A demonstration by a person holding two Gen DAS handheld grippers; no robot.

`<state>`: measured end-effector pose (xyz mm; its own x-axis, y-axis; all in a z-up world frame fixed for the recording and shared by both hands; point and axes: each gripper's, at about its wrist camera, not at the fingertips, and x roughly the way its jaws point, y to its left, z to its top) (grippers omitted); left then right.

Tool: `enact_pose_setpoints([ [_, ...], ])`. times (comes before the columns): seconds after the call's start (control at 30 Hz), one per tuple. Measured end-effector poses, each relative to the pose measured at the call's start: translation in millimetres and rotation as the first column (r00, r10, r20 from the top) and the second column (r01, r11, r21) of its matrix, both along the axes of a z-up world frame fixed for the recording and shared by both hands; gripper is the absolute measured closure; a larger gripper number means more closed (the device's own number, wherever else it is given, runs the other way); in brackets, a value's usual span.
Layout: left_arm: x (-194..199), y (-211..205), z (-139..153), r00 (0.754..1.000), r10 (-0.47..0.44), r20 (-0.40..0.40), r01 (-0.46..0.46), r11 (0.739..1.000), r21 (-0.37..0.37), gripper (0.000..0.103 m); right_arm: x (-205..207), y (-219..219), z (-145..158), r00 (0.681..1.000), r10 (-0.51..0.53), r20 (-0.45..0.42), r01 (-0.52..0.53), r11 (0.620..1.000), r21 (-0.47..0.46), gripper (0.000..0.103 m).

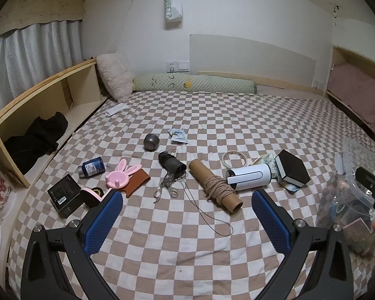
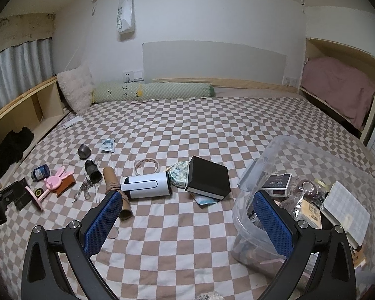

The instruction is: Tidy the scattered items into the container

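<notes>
Scattered items lie on a checkered bed: a cardboard tube wound with twine point(image 1: 215, 186) point(image 2: 117, 187), a white cylinder device point(image 1: 250, 176) point(image 2: 147, 185), a black box point(image 1: 291, 170) point(image 2: 208, 178), a dark thread spool point(image 1: 171, 163), a pink bunny holder point(image 1: 122, 173), a blue bottle point(image 1: 91, 167), a grey ball point(image 1: 151, 142) and a tape ring point(image 1: 233, 158). A clear plastic container point(image 2: 300, 175) point(image 1: 350, 200) with several items inside sits at the right. My left gripper point(image 1: 187, 218) is open and empty above the bed. My right gripper point(image 2: 187, 218) is open and empty beside the container.
A wooden shelf point(image 1: 50, 105) with black cloth runs along the left. A fluffy pillow point(image 1: 116, 75) and green bolster point(image 1: 195, 83) lie at the headboard. A small black box point(image 1: 65, 195) and packets point(image 1: 178, 136) lie on the bed.
</notes>
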<state>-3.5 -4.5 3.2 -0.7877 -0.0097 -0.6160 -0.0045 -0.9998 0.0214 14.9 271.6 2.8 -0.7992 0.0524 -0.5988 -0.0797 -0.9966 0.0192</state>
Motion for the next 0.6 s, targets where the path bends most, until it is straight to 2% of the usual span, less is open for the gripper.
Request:
enact_pose_setpoints([
  [0.43,30.4,-16.1,21.1,0.996,0.025,-0.085,-0.024,1.0,0.014,0.0,22.1,-10.0,13.1,1.0,0.018,-0.019,-0.019,0.999,-0.03,0.0],
  [0.6,48.7,-24.2,28.8,0.993,0.027,-0.118,-0.029,0.999,-0.017,0.0,34.1,-19.4,20.1,0.997,0.042,-0.059,-0.044,0.998,-0.041,0.0],
])
